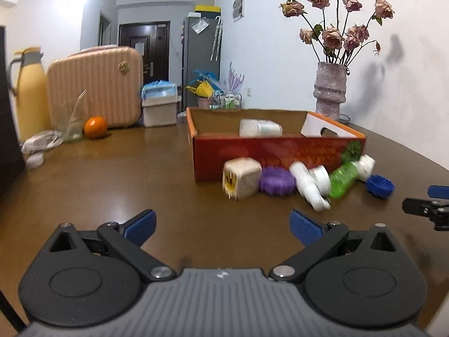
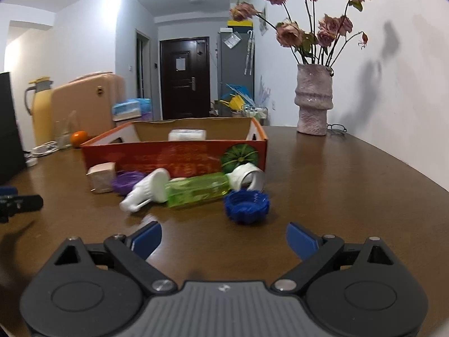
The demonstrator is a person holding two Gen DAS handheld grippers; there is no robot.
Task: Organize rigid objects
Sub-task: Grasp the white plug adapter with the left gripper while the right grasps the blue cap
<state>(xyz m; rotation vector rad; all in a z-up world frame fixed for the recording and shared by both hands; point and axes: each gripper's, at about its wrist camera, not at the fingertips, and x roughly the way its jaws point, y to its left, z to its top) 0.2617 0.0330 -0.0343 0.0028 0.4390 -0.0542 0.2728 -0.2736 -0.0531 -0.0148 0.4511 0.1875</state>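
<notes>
Both the left gripper (image 1: 223, 223) and the right gripper (image 2: 223, 237) hang wide and empty; just ahead of the right lies the blue cap (image 2: 247, 205), near the box (image 2: 174, 156). Centre the jaws around its rim before closing, clear of the green bottle (image 2: 196, 191)

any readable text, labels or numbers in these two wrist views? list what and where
Nothing can be read in either view.
Red box: gold print on the front wall, too blurred to read.
White container in the box: faint label, unreadable.
Green bottle: label marks, blurred.
Paper on the door: too small.
Logo on the right gripper: a small mark, no letters.
</notes>
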